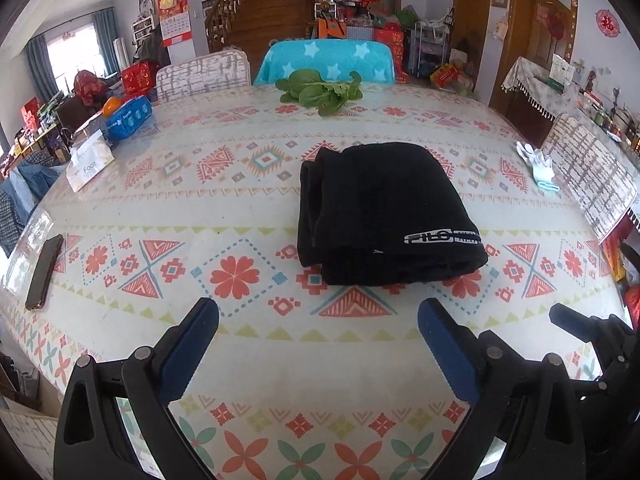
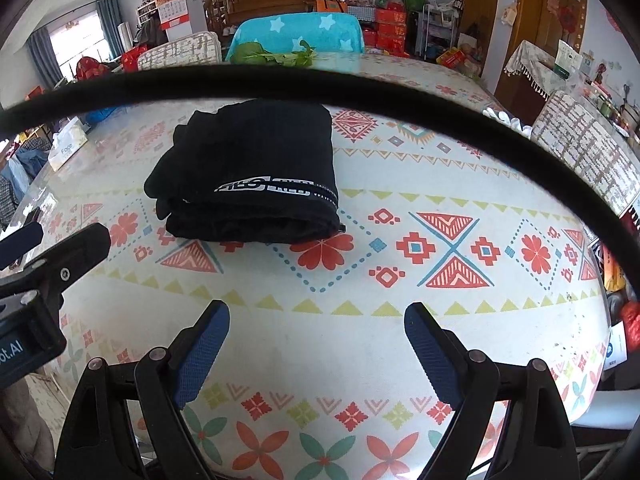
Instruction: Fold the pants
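Black pants (image 1: 384,208) with a white logo lie folded into a compact bundle on the patterned tablecloth (image 1: 224,208). In the right wrist view the same pants (image 2: 252,172) sit up and to the left. My left gripper (image 1: 318,316) stands open just short of the bundle's near edge, with nothing between its blue pads (image 1: 188,354). My right gripper (image 2: 316,320) is also open and empty, over bare cloth to the right of the pants (image 2: 400,248). The left gripper's body (image 2: 36,280) shows at the left edge of the right wrist view.
A dark phone (image 1: 44,272) lies near the table's left edge. A tissue box (image 1: 88,166) and a blue pack (image 1: 128,118) sit at the back left, leafy greens (image 1: 320,90) at the far edge, white gloves (image 1: 538,168) at the right. A black cable (image 2: 320,80) arcs across the right wrist view. Chairs surround the table.
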`<state>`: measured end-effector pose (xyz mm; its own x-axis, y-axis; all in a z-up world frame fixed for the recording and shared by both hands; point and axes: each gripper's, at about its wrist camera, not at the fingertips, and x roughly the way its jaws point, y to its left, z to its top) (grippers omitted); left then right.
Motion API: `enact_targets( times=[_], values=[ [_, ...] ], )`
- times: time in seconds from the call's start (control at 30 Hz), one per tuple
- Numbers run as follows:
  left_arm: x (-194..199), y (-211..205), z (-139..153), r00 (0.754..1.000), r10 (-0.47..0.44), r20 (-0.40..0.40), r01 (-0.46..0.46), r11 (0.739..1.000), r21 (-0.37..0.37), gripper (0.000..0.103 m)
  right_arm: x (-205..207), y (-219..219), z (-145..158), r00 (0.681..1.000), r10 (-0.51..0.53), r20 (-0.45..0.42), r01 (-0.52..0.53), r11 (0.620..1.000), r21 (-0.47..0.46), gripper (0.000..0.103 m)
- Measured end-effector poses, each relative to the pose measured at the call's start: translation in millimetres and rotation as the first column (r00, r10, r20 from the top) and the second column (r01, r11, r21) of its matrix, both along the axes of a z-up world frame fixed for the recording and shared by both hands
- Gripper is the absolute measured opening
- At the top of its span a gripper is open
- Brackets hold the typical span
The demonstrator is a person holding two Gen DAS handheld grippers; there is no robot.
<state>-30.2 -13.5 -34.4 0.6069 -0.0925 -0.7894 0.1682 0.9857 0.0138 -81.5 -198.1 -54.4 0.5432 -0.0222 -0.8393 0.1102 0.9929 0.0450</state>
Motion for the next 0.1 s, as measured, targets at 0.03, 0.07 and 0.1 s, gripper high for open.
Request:
enact_targets(
  times=[0.03,0.07,0.1],
  values=[
    [2.6,1.1,-2.7,1.000,0.004,-0.014,-0.004,1.000,-0.002,0.100,1.3,0.3,-0.8,1.000,0.001,-0.003,-0.001,1.000,0.000,0.092],
    [4.5,1.9,-4.6,1.000,0.004,-0.022,-0.004,1.000,-0.004,0.100,2.9,0.7,-1.7,1.000,0.003,-0.007,-0.003,1.000,-0.001,0.092],
    [6.7,3.0,-6.6,0.999,0.006,-0.032,-0.006,1.000,-0.008,0.100,4.2,1.0,-2.5,1.000,0.004,-0.009,-0.004,1.000,-0.002,0.092]
  ],
)
